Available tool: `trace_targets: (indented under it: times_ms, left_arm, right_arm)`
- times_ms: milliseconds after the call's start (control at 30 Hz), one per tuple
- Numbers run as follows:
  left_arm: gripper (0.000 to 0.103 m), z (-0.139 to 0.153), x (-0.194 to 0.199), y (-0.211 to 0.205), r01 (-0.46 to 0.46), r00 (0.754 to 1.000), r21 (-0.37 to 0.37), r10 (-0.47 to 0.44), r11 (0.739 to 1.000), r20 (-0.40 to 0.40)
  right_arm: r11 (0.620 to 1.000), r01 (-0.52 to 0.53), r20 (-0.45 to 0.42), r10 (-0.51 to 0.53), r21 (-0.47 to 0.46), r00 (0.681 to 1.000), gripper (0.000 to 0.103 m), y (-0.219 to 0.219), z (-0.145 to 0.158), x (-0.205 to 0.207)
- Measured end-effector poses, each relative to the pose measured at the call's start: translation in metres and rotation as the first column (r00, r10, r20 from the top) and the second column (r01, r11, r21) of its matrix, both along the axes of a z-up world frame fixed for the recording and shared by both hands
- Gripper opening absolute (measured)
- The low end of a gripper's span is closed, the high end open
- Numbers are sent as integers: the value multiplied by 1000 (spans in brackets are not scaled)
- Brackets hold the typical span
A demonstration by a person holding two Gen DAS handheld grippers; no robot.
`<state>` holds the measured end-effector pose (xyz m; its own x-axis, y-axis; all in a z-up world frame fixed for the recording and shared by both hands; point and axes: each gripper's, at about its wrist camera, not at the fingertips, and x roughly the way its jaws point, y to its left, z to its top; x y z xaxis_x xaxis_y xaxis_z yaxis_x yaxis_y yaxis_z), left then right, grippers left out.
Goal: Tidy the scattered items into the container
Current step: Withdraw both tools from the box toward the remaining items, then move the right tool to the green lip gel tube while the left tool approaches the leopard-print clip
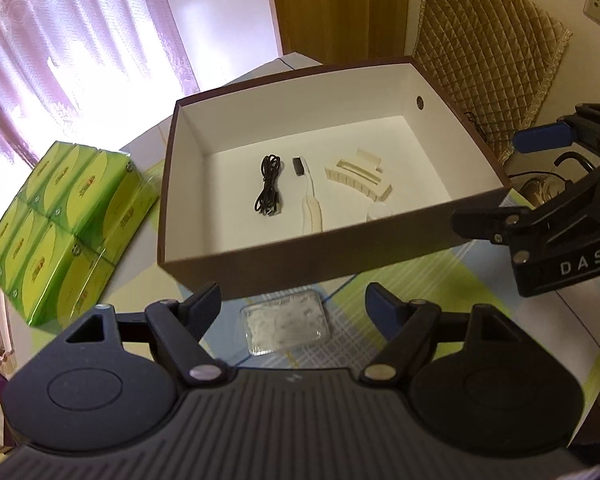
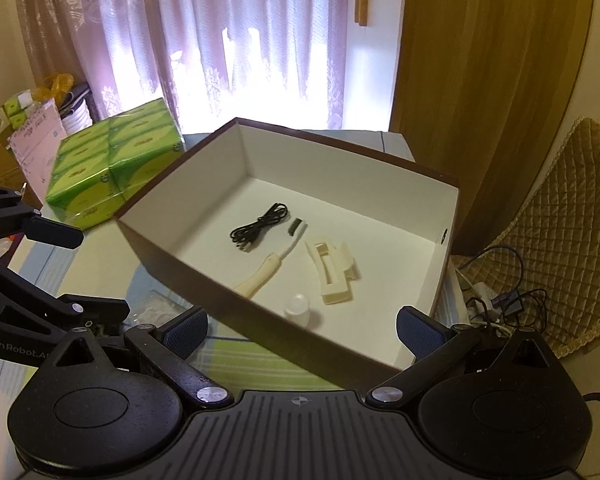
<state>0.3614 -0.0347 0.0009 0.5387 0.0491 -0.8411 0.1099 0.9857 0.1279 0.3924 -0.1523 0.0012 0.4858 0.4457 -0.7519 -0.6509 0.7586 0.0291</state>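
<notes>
A brown box (image 1: 308, 256) with a white inside sits on a table (image 1: 440, 280), seen from two handheld grippers hovering near its front edge. Inside lie four items: a coiled black cable (image 1: 269, 190) to the left, a toothbrush (image 1: 309, 196) beside it, a cream hair clip (image 1: 360, 174) to the right, and a small white bottle (image 2: 298, 306) close to the near wall.

One item appears to remain outside: a clear packet (image 1: 286, 324) of something white, lying on the table just in front of the box. So the tidying looks nearly finished, with this packet probably the last to go in.

The left gripper (image 1: 294, 300) has its jaws spread wide and empty, poised above the packet. The right gripper (image 2: 302, 328) is likewise spread and holds nothing.

The table has a pale cloth with green and blue checks. A green multipack (image 1: 68, 228) sits at its far left. Behind it, a lilac curtain (image 2: 220, 40) glows with daylight. To the right are a wooden door (image 2: 480, 80), a quilted chair back (image 1: 484, 72), and tangled cords (image 2: 504, 304).
</notes>
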Motion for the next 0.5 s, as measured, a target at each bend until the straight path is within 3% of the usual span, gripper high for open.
trace_targets:
  times_ms: [200, 333, 500]
  left_arm:
    - [76, 2, -27, 8, -37, 999, -16, 38, 999, 33]
    - [76, -4, -46, 16, -60, 998, -53, 61, 997, 19]
    - [76, -17, -74, 25, -95, 995, -38, 95, 995, -2]
  right_arm:
    - [1000, -19, -7, 19, 5, 1000, 103, 0, -7, -17]
    - [1000, -23, -25, 23, 1, 999, 103, -3, -17, -28]
    - [1000, -27, -46, 27, -5, 999, 103, -8, -29, -43]
